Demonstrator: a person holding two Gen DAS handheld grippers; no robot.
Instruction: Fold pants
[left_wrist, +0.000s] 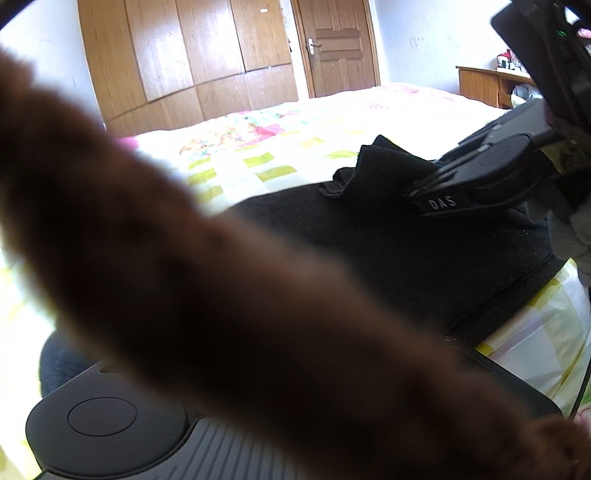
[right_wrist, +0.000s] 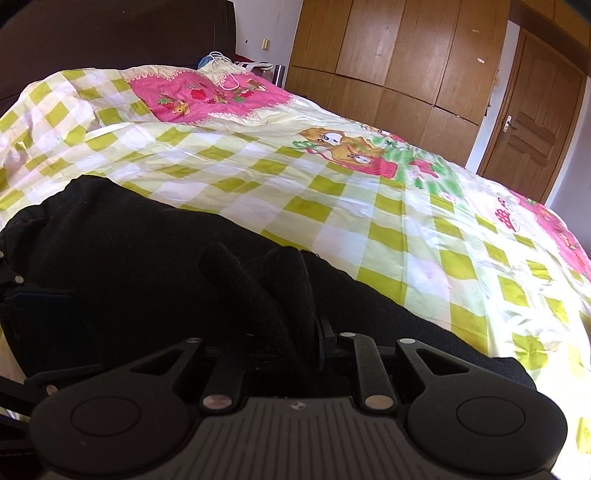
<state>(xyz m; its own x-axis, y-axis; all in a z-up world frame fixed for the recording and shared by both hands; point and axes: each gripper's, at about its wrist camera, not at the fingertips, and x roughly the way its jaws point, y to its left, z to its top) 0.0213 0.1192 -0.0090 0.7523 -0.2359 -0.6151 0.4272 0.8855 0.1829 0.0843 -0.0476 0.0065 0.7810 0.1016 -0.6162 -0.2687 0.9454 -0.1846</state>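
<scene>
Right wrist view is showing the right gripper (right_wrist: 295, 295) at lower centre, its linkage drawn in and a bunched fold of the black pants (right_wrist: 129, 251) pinched between the jaws, so I am reading it as clamped on the fabric. The pants are lying across the lower left and centre of the frame on the bed (right_wrist: 369, 206), matte, fuzzy and thick-looking, with a soft ridge rising at the grip. The bed cover is looking thin and slick, with a yellow-green check and pink cartoon patches, lightly creased. In the left wrist view a blurred brown furry sleeve (left_wrist: 184, 277) is blocking the middle, and the left gripper's own fingers are hidden behind it, so I cannot tell its state; the right gripper is appearing at centre right, biting a raised flap of cloth. Risks, as judgement: the bite is looking small, so heavy fabric may be slipping out mid-lift; the dark layers are hard to separate, so only one layer may be caught; the sleeve may be snagging the left tool.
</scene>
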